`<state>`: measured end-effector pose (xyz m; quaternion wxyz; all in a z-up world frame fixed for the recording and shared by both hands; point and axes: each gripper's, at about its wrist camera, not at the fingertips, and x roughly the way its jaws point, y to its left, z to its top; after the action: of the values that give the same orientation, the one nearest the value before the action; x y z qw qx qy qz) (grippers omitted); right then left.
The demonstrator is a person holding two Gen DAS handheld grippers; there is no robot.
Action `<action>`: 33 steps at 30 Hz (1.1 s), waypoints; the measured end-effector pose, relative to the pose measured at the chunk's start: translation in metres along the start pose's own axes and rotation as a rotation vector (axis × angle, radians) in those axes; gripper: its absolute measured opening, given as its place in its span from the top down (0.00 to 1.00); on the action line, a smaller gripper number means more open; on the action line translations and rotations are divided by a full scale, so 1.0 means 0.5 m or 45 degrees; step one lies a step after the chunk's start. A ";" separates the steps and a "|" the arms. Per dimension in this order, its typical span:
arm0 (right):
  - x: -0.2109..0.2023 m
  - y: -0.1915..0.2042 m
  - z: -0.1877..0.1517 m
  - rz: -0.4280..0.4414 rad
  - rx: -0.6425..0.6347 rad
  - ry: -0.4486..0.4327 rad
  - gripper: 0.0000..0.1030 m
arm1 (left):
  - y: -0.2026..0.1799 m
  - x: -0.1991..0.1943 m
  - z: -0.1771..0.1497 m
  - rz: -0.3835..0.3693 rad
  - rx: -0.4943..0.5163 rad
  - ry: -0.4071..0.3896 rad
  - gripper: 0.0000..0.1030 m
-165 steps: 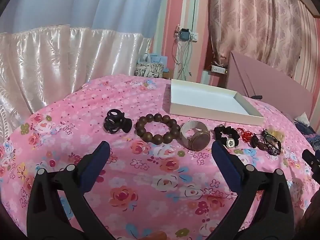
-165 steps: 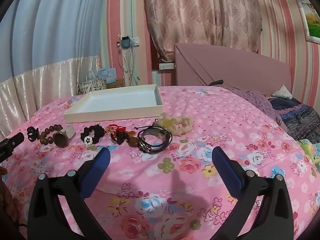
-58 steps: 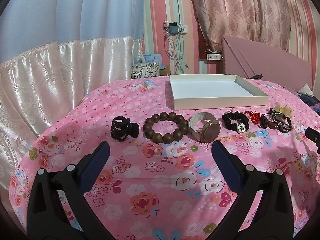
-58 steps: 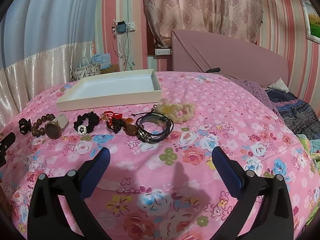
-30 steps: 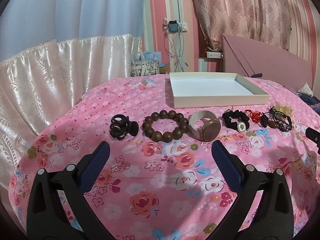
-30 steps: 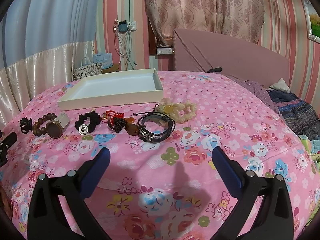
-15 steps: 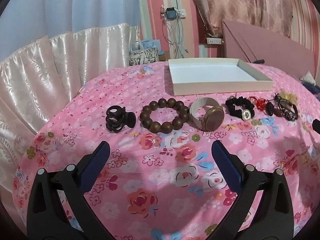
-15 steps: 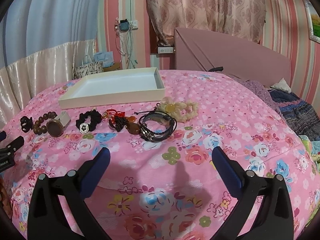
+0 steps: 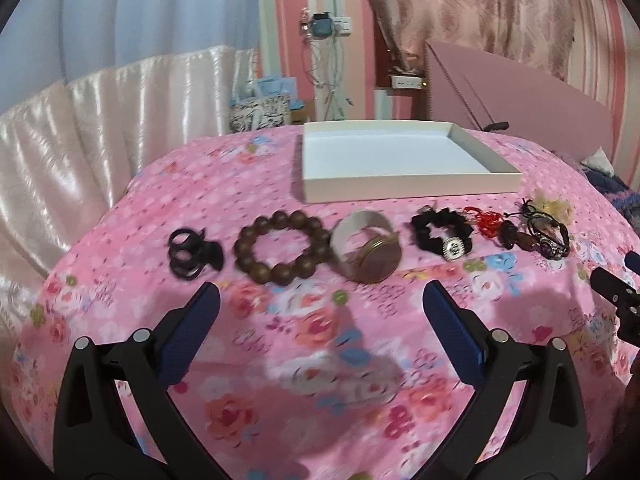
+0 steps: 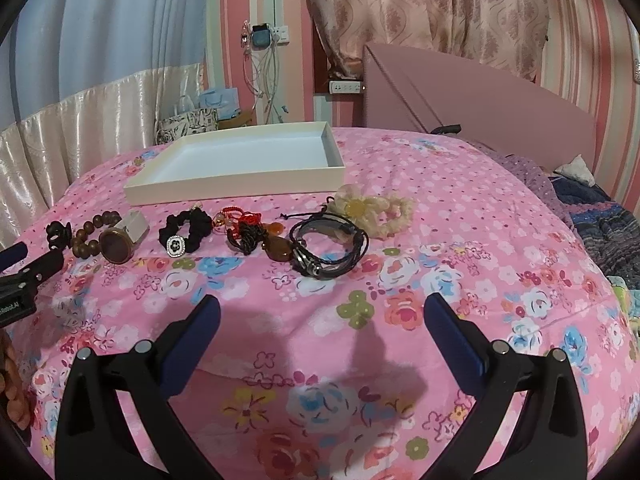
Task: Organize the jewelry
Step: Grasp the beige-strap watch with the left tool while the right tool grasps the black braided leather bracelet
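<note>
A row of jewelry lies on the pink floral bedspread in front of a white shallow box (image 9: 408,190) (image 10: 240,190). From the left: a black hair claw (image 9: 192,254), a brown bead bracelet (image 9: 280,252), a watch with a pale band (image 9: 366,250), a black scrunchie (image 9: 442,232) (image 10: 186,228), red cord pieces (image 10: 240,220), a black cord bracelet (image 10: 328,246), a cream flower scrunchie (image 10: 374,210). My left gripper (image 9: 320,312) is open, just short of the bead bracelet and watch. My right gripper (image 10: 320,316) is open, short of the cord bracelet.
A pink headboard (image 10: 480,100) stands at the back right. A satin curtain (image 9: 80,140) hangs past the bed's left edge. A patterned blanket (image 10: 600,232) lies at the right. Each gripper shows at the edge of the other's view.
My left gripper has moved forward and down toward the bead bracelet and watch, which look larger. My right gripper has barely moved. Both stay open.
</note>
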<state>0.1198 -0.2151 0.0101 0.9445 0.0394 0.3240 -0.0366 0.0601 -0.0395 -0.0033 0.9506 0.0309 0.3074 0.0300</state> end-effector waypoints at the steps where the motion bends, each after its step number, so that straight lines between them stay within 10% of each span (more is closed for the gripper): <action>1: 0.004 -0.001 0.006 0.006 0.001 0.008 0.02 | -0.005 0.003 0.005 -0.003 0.005 0.002 0.03; 15: 0.084 -0.009 0.050 0.036 -0.043 0.080 0.02 | -0.051 0.133 0.061 -0.066 -0.015 0.147 0.04; 33: 0.109 -0.020 0.042 0.058 -0.004 0.121 0.02 | -0.062 0.197 0.060 -0.061 0.018 0.233 0.60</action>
<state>0.1746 -0.2293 -0.0074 0.9287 0.0471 0.3677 -0.0128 0.1585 -0.0639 -0.0388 0.9187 0.0273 0.3939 0.0080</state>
